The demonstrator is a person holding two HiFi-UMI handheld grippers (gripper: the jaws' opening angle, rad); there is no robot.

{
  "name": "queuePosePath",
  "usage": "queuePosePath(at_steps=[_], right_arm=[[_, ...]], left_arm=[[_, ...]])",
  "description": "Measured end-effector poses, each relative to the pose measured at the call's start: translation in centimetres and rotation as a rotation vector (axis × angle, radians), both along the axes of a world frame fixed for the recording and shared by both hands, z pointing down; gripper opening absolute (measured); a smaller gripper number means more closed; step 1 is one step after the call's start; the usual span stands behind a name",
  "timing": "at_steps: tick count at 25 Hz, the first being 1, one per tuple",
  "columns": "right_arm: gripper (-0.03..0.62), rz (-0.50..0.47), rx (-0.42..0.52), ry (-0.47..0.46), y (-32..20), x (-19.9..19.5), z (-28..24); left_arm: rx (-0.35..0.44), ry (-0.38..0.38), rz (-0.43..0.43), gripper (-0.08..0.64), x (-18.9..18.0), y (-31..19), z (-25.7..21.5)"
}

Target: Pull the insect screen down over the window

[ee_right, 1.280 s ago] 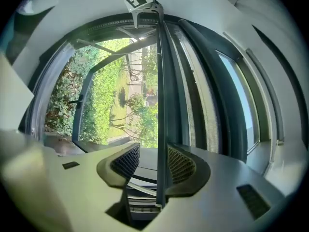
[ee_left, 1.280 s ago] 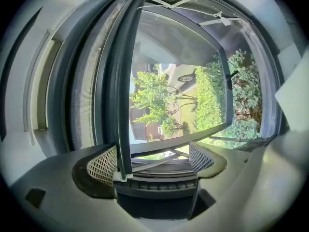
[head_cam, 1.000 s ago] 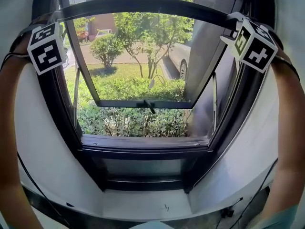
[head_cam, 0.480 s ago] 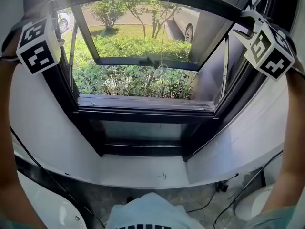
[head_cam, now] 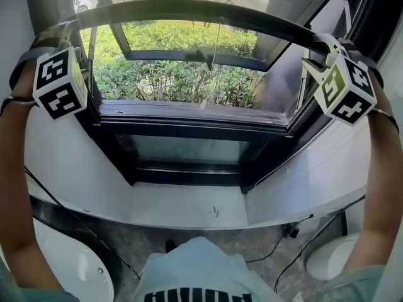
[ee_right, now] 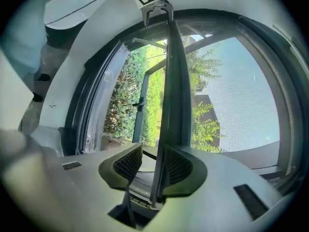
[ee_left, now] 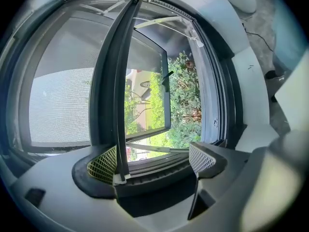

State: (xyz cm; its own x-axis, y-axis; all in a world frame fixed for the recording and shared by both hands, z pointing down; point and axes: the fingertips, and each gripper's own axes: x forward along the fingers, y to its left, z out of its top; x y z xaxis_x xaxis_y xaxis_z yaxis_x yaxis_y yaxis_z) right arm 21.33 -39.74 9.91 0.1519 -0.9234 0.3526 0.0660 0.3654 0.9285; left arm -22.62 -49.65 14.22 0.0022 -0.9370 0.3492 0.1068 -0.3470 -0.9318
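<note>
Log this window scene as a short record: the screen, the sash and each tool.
Screen bar: part way down, not yet at the bottom
Mesh: out, running along the bar
Sash: open outward
Left tool: jaws wide apart, bar against one pad
Right tool: jaws have just been closing, bar between them, one pad not touching it

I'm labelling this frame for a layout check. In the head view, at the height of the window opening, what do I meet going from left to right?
left gripper → sash handle → right gripper, whose jaws have just been closing further, with the screen bar between them.
</note>
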Motion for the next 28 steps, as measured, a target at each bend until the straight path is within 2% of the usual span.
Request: queuePosePath(at_steps=[12,22,28], right_arm=[[0.144,0.013,-0.174,0.022,0.7,0.0,10.0],[0.144,0.017,-0.249,-0.007,1.2,0.1,17.0],[0.144,0.029,-0.307,-0.003,1.4,0.3,23.0]], left_arm=[[-0.136,-0.041,0.001,0.46,-0.3,1.3,10.0],[-0.228,-0.048,0.0,0.46,-0.3,1.9,16.9],[-0.294,-0.068,-0.015,0.46,-0.2,2.3,22.7]])
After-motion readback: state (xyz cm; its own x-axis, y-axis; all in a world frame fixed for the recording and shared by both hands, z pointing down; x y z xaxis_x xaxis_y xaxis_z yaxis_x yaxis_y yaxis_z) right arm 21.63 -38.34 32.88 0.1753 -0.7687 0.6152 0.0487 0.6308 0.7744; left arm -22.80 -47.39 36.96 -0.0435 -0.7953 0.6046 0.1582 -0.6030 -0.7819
